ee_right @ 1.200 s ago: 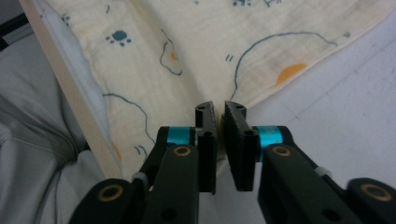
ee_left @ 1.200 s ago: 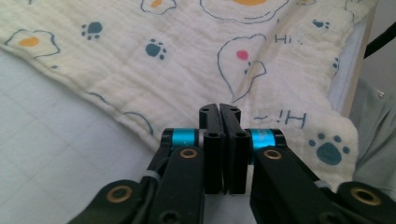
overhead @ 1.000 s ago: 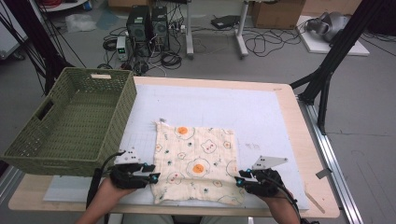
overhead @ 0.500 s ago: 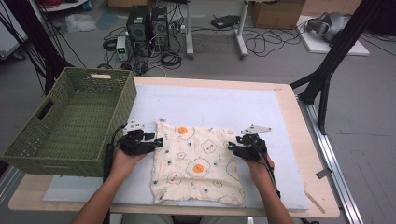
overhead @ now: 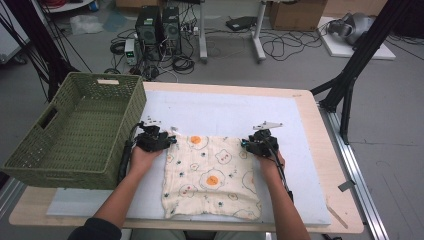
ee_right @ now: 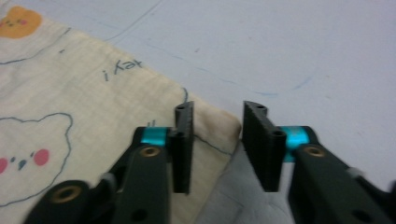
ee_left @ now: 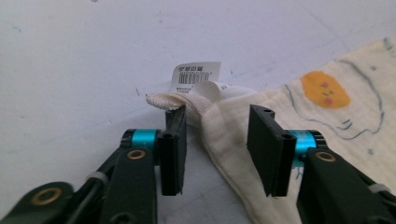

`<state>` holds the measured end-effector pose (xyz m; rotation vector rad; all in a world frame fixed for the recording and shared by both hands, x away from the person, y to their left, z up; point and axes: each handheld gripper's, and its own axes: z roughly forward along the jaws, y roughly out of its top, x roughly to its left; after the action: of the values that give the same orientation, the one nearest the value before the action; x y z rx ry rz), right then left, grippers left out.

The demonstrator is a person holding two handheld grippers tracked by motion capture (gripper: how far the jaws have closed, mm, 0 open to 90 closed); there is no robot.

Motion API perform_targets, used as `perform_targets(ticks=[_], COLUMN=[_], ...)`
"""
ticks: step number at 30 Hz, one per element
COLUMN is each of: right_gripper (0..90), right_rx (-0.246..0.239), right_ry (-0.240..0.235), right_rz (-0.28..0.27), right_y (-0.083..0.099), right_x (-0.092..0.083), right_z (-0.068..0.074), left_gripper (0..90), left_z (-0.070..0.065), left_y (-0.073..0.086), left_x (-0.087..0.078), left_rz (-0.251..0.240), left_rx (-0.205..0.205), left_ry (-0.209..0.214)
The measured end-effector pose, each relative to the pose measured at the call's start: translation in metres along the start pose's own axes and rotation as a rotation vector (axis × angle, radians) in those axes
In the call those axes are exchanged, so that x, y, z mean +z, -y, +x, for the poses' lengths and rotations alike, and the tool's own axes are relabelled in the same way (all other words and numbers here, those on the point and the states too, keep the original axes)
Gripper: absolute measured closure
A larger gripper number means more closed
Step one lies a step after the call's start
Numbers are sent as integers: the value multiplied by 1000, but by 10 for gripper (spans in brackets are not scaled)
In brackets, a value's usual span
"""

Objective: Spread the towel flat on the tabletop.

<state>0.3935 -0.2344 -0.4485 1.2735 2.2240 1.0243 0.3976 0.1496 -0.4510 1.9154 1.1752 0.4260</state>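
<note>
A cream cloth (overhead: 210, 175) printed with fried eggs lies flat on the white mat (overhead: 225, 110). My left gripper (overhead: 170, 141) is at the cloth's far left corner. In the left gripper view that corner (ee_left: 205, 102) and its barcode tag (ee_left: 195, 74) sit between the jaws of the gripper (ee_left: 215, 126), which have just been closing but still show a gap. My right gripper (overhead: 245, 145) is at the far right corner. Its jaws (ee_right: 217, 126) have also just been closing and straddle the corner (ee_right: 215, 119) without pressing it.
A green woven basket (overhead: 125, 125) stands at the table's left side, close to my left hand. The wooden table edge (overhead: 310, 130) runs along the right. Black stand legs (overhead: 345, 95) and cables lie on the floor beyond.
Both hands have moved away from the person, from the cloth's near corners along its sides to its far corners. The cloth has stayed flat.
</note>
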Motion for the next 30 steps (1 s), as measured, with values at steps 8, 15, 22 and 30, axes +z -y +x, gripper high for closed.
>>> perform_targets(ticks=[8, 15, 22, 30], right_gripper=[860, 861, 860, 804], right_rx=[-50, -32, -54, 13], right_ry=[-12, 58, 125, 185], right_rz=[24, -44, -90, -73], right_y=[-8, -30, -50, -50], right_x=[0, 1, 11, 21], right_z=[-1, -24, -30, -32], left_gripper=[874, 873, 872, 493], left_z=[2, 16, 27, 29], left_y=[-12, -33, -51, -51], left_x=[6, 15, 23, 32], left_rz=[23, -42, -136, -126], left_rx=[10, -61, -53, -146], left_ry=[-2, -14, -30, -52])
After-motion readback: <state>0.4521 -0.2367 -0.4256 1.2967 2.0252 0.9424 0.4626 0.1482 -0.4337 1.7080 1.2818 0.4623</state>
